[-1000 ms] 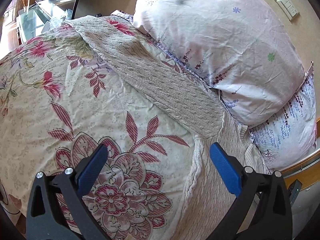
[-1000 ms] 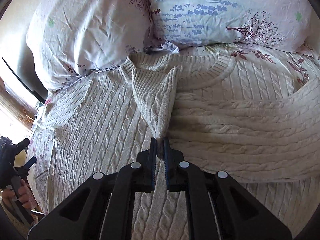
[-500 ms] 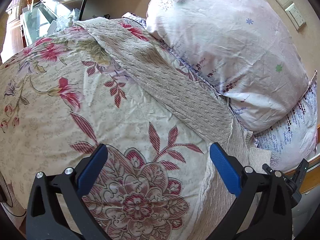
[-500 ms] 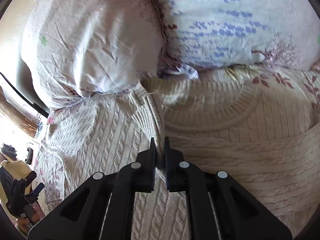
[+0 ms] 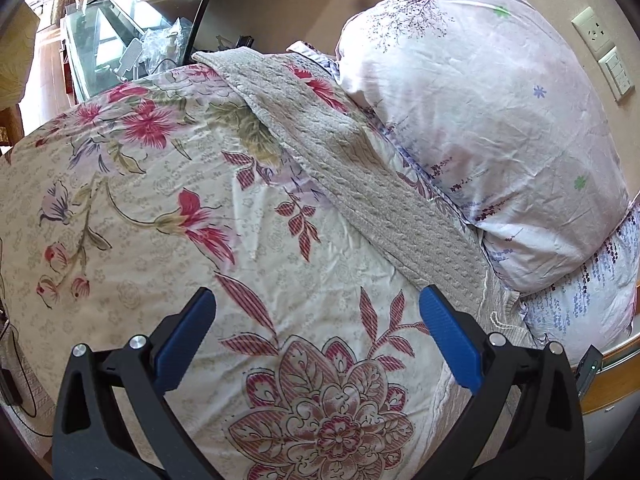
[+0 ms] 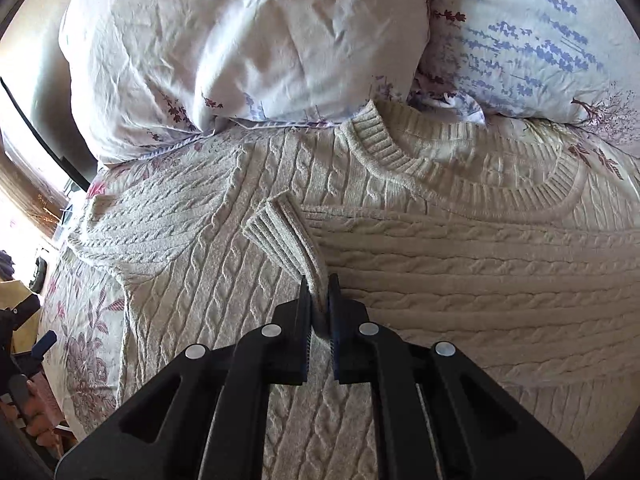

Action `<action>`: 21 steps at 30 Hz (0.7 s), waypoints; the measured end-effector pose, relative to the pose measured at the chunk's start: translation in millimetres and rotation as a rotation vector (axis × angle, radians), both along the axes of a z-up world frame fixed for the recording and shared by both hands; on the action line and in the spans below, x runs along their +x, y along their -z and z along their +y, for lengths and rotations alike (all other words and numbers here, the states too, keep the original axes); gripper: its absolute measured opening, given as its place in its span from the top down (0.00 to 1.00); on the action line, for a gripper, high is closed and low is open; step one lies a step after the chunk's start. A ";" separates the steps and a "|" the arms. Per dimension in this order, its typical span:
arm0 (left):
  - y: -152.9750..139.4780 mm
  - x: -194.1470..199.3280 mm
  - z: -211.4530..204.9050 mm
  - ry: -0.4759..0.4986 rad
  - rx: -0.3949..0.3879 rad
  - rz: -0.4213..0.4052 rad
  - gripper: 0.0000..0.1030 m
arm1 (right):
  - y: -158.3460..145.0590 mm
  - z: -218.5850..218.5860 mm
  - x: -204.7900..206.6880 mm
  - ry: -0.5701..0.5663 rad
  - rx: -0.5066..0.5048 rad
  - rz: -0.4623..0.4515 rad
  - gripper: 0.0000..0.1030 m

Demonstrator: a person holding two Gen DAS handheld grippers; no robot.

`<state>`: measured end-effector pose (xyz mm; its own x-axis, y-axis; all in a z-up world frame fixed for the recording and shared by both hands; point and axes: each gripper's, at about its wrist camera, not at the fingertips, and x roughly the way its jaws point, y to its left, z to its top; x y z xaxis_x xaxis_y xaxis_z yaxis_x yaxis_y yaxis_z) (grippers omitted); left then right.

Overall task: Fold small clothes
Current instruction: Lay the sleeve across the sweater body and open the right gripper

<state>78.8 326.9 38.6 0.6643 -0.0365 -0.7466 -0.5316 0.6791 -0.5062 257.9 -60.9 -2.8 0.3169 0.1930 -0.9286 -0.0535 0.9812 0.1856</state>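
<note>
On the bed (image 5: 132,240) | cream cable-knit sweater (image 6: 460,280) spread flat below the pillows (image 6: 240,40) | right gripper (image 6: 319,300) — jaws pinching a ribbed cuff, that sleeve laid across the chest | left gripper (image 5: 316,320) — jaws spread, empty | other sleeve (image 5: 344,160) unfolded; body folds remain.

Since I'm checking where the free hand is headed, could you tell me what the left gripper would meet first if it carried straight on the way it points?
Most likely the floral bedspread: the open left gripper points down at bare cover, with the sweater's sleeve off to the right. Depth is hard to judge.
</note>
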 end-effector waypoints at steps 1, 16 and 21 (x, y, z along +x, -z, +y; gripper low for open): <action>-0.2 0.5 3.2 -0.004 -0.002 -0.001 0.02 | -5.3 -1.2 0.8 0.019 -0.001 -0.026 0.92; -11.9 14.1 44.7 -0.058 -0.029 -0.032 0.02 | 8.2 30.2 -13.5 -0.051 -0.078 0.029 0.62; -14.4 17.6 47.1 -0.040 -0.014 -0.028 0.02 | -0.4 34.1 -5.8 -0.042 -0.038 0.006 0.88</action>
<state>96.4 373.9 53.0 0.6861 -0.0196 -0.7272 -0.5436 0.6505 -0.5304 252.1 -26.8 -2.4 0.3033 0.1701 -0.9376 -0.0937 0.9845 0.1483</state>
